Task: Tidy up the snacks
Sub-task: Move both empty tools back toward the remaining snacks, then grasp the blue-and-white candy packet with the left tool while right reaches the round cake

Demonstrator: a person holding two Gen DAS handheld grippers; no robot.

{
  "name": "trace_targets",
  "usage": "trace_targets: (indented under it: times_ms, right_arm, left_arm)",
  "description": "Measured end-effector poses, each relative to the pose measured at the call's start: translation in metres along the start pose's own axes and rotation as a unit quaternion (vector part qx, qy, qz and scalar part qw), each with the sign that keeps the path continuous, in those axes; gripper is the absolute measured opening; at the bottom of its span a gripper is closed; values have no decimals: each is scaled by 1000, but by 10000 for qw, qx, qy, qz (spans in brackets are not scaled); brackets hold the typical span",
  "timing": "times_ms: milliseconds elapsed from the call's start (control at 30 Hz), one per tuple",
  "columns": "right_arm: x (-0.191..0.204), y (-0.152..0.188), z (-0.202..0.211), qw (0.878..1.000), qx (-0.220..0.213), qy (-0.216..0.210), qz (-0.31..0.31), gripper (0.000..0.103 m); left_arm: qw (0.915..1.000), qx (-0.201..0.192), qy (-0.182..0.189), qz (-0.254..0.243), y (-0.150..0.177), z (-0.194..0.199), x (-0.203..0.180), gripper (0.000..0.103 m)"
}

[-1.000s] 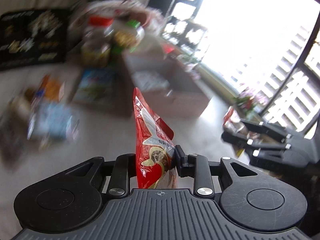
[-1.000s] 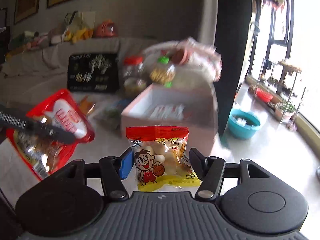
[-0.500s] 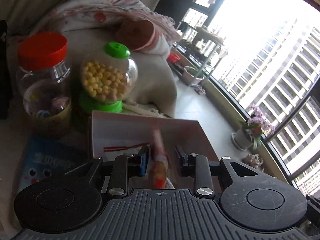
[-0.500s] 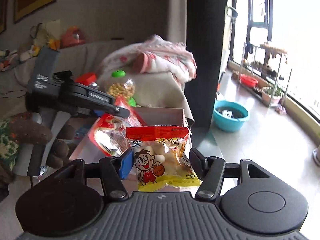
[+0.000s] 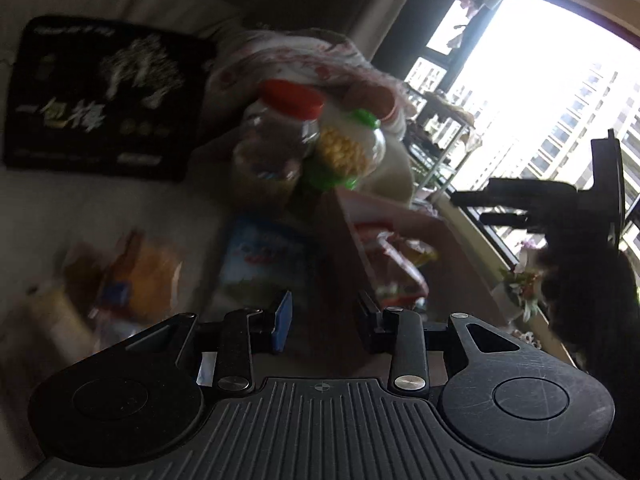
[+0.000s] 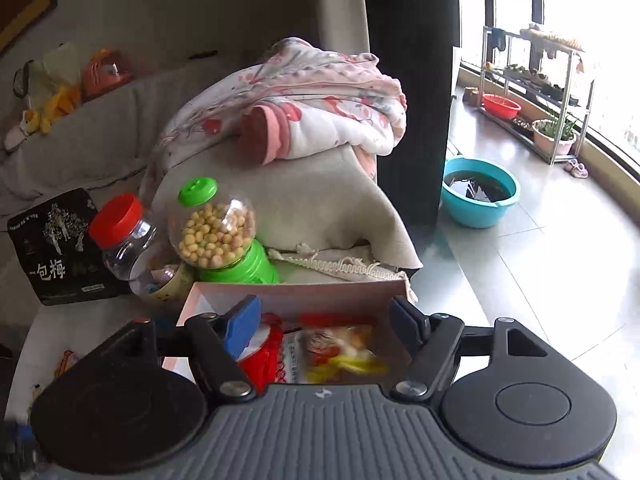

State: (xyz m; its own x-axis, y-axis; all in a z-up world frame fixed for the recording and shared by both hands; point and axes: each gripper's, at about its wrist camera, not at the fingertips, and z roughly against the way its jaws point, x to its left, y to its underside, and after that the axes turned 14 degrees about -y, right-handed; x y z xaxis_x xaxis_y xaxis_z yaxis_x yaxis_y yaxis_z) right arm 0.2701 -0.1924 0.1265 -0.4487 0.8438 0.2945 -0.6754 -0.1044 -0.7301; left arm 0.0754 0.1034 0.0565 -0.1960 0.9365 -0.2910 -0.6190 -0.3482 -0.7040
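Both snack packets have left the tools since a second ago: the yellow cartoon packet (image 6: 344, 354) and red packet (image 6: 264, 356) lie in the pink box (image 6: 320, 298) below the right tool (image 6: 320, 320), whose jaws are opening, empty. Left tool (image 5: 324, 314) is opening too, empty, the box ahead and to its right, jars (image 6: 216, 228) beyond.

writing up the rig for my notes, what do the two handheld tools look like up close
Both match: the left tool and right tool have a grey ribbed deck, two round black housings with disc caps, and black finger arms on silver pivot screws. The pads are blue. No cables or sleeves show.
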Motion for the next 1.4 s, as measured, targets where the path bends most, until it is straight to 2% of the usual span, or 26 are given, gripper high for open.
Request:
trace_targets:
  times_ms: [133, 300, 433, 567, 700, 833, 933, 1000, 1167, 1400]
  right_arm:
    - [31, 20, -3, 9996, 115, -162, 189, 72]
    - [100, 51, -22, 9937, 518, -638, 763, 76]
    - [158, 75, -49, 9846, 856, -1022, 1130, 77]
    - [201, 91, -84, 9753, 1251, -1315, 1257, 77]
    - [223, 90, -112, 9767, 1171, -1317, 1224, 77]
    - [240, 74, -146, 9773, 1316, -1258, 1084, 77]
    - [244, 83, -167, 9786, 1336, -1055, 1155, 77]
    - [238, 91, -166, 9764, 1447, -1179, 1086, 74]
    - [228, 127, -136, 9645, 1691, -1523, 1342, 72]
    - [202, 168, -71, 9577, 1725, -1744, 1505, 72]
  left_arm:
    - [9974, 195, -572, 382, 43, 18, 48, 37]
    - [9935, 126, -988, 547, 66, 37, 75, 36]
    - [9914, 7, -1023, 820, 70, 54, 92, 36]
    - [9900, 13, -994, 1000, 72, 61, 106, 36]
    - [9913, 49, -859, 1000, 79, 62, 112, 35]
    - [9920, -3, -823, 960, 82, 60, 112, 35]
    - [9928, -25, -807, 884, 84, 62, 111, 36]
    - [9932, -14, -741, 894, 85, 65, 113, 36]
    - [9925, 25, -565, 1088, 87, 67, 120, 36]
    - [9935, 21, -577, 982, 85, 65, 112, 36]
